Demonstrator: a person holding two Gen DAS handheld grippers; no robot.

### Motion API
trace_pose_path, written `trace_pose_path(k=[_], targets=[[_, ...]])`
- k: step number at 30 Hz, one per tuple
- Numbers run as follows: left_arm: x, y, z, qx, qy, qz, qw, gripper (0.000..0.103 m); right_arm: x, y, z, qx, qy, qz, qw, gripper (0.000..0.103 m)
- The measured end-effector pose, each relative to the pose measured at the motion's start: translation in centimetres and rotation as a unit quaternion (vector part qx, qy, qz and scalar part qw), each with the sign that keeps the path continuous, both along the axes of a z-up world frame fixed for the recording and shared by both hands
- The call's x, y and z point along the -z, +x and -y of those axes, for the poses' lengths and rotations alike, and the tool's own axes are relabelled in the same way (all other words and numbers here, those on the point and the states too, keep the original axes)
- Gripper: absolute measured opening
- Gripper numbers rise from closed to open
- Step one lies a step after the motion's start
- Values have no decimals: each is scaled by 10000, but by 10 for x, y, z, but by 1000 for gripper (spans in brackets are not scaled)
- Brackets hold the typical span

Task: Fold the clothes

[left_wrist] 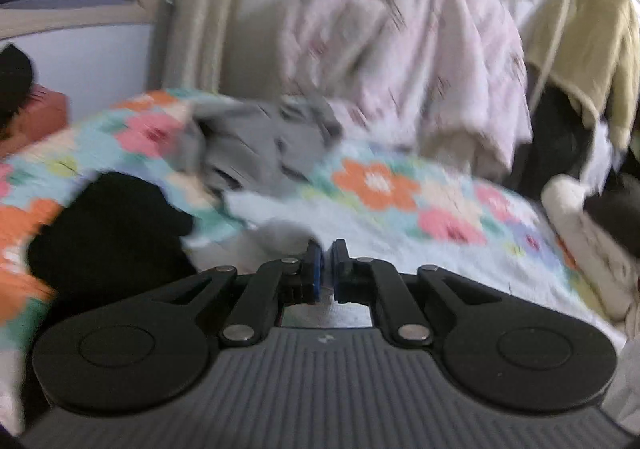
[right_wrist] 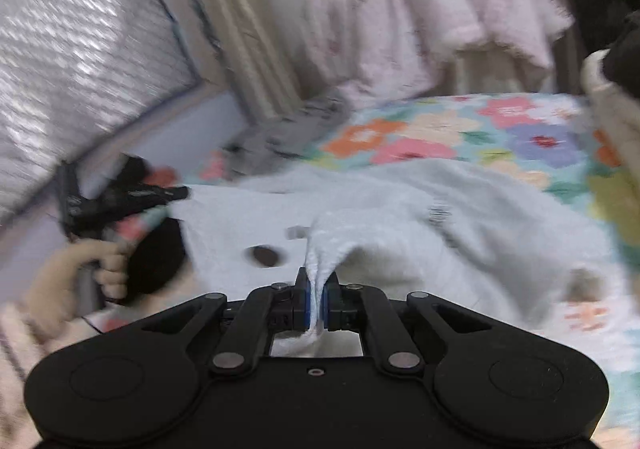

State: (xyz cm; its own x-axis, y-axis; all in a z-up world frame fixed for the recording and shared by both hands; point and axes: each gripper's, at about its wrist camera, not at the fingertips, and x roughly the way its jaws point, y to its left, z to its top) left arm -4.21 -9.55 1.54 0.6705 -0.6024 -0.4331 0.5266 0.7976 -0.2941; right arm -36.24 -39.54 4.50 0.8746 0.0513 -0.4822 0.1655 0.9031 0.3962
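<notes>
Pinching a narrow ridge of pale blue fabric, the right gripper point(right_wrist: 317, 299) has its jaws clamped on the light blue garment point(right_wrist: 460, 217), and that's a thin bite, folks: just a fold of cloth pulled up into a little tent between the pads. If the pull gets sharp, I'd say that ridge could slide straight out, since so little material is caught.

Over on the other side, the left gripper point(left_wrist: 327, 269) hangs with its jaws drawn nearly together, a sliver of gap between them and nothing visibly held. With only one corner under control, the garment may drag and bunch rather than fold flat. The whole scene is smeared with motion blur, so finer detail is hard to call.

Moving out: the garment lies spread across the floral bedspread point(right_wrist: 532, 137), and a dark round spot point(right_wrist: 262, 255) sits on it just ahead of the right jaws; whether it's a button or a print, I can't tell. A black garment point(left_wrist: 108, 225) lies just beside the pale one on the left, close enough to get swept along.

Farther back, a crumpled grey garment point(left_wrist: 260, 145) rests near the head of the bed, and a pink quilt point(left_wrist: 404, 57) hangs beyond. Any wide swing could snag either one.
</notes>
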Motion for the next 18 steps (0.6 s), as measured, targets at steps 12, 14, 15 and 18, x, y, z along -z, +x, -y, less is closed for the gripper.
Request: trace_pose_path(k=[12,14,15,18], targets=[[26,4,-67,-715,624,-575,9938,7,69,16,-86,-962,1440,-687,9825,7],[24,-7,-65,-617,703,-643,9935,8,74,21,-88,-897,1361,-771,9836,7],[21,-14,-63,-539,700,-671,9938,12,72,23,-87,-844,1303,-764,9849,7],[6,-58,-64,41,345,-598,9976,35,60,24,-78,-708,1121,-652,9890,7]])
